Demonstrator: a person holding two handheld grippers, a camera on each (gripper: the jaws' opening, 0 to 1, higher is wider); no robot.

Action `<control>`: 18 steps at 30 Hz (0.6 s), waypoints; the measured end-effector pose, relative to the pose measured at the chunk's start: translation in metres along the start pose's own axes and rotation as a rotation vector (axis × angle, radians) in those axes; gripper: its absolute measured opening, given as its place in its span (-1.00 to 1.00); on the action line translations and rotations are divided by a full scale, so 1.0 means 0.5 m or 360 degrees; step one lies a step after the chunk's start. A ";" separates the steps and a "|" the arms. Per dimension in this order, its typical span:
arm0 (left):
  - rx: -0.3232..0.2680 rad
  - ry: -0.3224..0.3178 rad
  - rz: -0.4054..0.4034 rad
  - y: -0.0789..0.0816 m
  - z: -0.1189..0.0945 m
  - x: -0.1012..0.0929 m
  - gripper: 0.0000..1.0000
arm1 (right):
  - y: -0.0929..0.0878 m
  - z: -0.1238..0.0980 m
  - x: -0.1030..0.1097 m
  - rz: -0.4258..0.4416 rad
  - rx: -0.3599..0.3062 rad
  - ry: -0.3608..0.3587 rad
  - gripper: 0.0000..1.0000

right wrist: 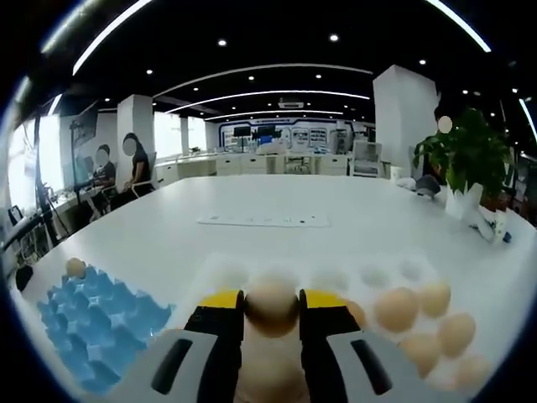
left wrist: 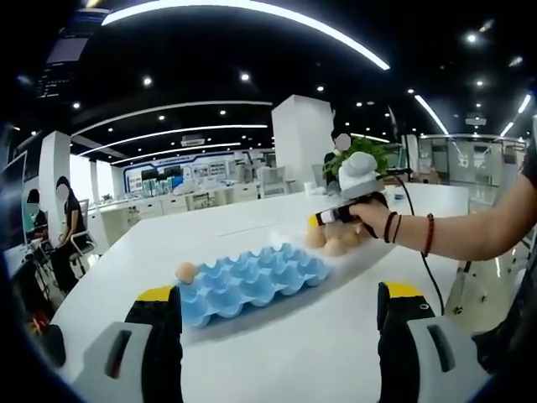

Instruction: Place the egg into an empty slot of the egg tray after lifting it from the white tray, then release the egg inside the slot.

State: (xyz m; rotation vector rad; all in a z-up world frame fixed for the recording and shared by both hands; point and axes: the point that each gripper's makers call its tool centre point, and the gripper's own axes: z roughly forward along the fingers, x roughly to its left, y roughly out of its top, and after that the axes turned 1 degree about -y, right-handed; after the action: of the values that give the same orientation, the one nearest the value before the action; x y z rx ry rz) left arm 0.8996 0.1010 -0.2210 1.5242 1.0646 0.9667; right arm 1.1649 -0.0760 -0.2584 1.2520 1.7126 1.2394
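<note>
In the right gripper view my right gripper is shut on a tan egg, held between its yellow-tipped jaws just above the white tray. Several more eggs lie in that tray to the right. The blue egg tray sits at the lower left with one egg in its far corner slot. In the left gripper view my left gripper stands open, near the blue egg tray and its corner egg. Beyond it, a hand holds the right gripper over the tan eggs.
Both trays rest on a large white table. A flat sheet of paper lies farther back on it. A potted plant stands at the far right. People sit at desks beyond the table's left side.
</note>
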 end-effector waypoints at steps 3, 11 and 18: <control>0.0013 0.0006 0.0006 -0.003 0.004 -0.001 0.98 | 0.016 -0.004 0.010 0.0018 -0.0043 0.0044 -0.47; 0.0024 0.0005 0.0016 -0.002 0.005 -0.003 0.98 | 0.045 -0.019 0.044 0.0012 -0.0102 0.0118 -0.47; 0.0031 0.0006 0.0016 -0.007 0.003 -0.007 0.97 | 0.057 -0.029 0.077 0.0005 -0.0133 0.0199 -0.47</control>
State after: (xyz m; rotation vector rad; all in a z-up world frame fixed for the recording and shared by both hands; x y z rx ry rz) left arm 0.8994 0.0979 -0.2247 1.5453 1.0731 0.9689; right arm 1.1490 -0.0414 -0.2260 1.1499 1.7277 1.4027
